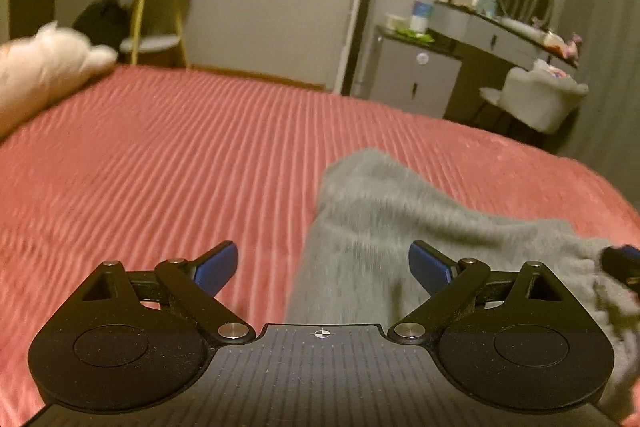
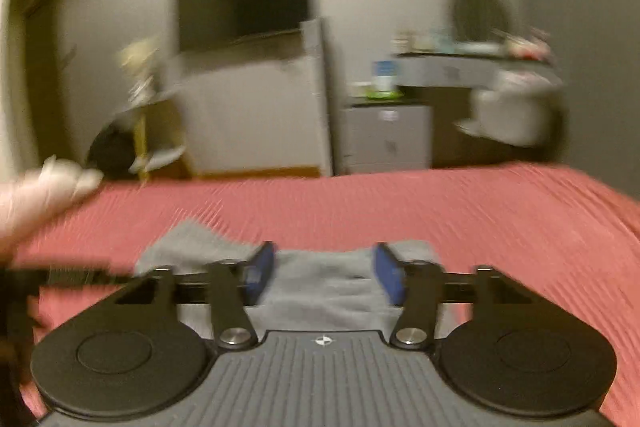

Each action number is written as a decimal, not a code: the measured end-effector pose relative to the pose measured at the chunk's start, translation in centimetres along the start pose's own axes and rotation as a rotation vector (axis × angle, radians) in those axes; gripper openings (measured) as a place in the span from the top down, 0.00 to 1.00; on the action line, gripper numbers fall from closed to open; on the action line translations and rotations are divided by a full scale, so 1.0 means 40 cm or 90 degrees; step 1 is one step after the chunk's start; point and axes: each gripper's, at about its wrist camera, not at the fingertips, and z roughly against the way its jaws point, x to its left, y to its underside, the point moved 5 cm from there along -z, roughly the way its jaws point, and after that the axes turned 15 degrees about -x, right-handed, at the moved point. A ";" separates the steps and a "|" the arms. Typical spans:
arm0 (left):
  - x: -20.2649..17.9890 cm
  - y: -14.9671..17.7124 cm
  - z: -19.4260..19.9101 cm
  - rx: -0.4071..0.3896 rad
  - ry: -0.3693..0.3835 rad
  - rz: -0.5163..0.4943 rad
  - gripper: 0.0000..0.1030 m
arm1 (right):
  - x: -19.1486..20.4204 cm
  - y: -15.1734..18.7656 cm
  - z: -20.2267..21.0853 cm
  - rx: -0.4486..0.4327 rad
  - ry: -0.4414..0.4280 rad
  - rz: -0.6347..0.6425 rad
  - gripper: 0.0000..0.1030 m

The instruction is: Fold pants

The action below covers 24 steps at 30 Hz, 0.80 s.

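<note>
Grey pants (image 1: 384,227) lie on the red ribbed bedspread (image 1: 180,155). In the left wrist view they run from the middle right toward the lower edge, with a bunched end at the far right. My left gripper (image 1: 322,265) is open and empty, its right finger over the grey cloth. The other gripper's tip (image 1: 622,265) shows at the right edge by the bunched end. In the blurred right wrist view the pants (image 2: 320,291) lie folded flat under my right gripper (image 2: 322,273), which is open just above them.
A white plush toy (image 1: 44,67) lies at the bed's left edge. Beyond the bed stand a yellow-legged side table (image 1: 154,23), a small grey cabinet (image 1: 412,71), a vanity desk (image 1: 500,35) with a round mirror, and a pale chair (image 1: 540,99).
</note>
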 end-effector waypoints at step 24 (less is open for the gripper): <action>0.075 0.069 -0.025 0.011 -0.125 -0.031 0.01 | -0.122 0.114 -0.094 0.035 0.002 -0.136 1.00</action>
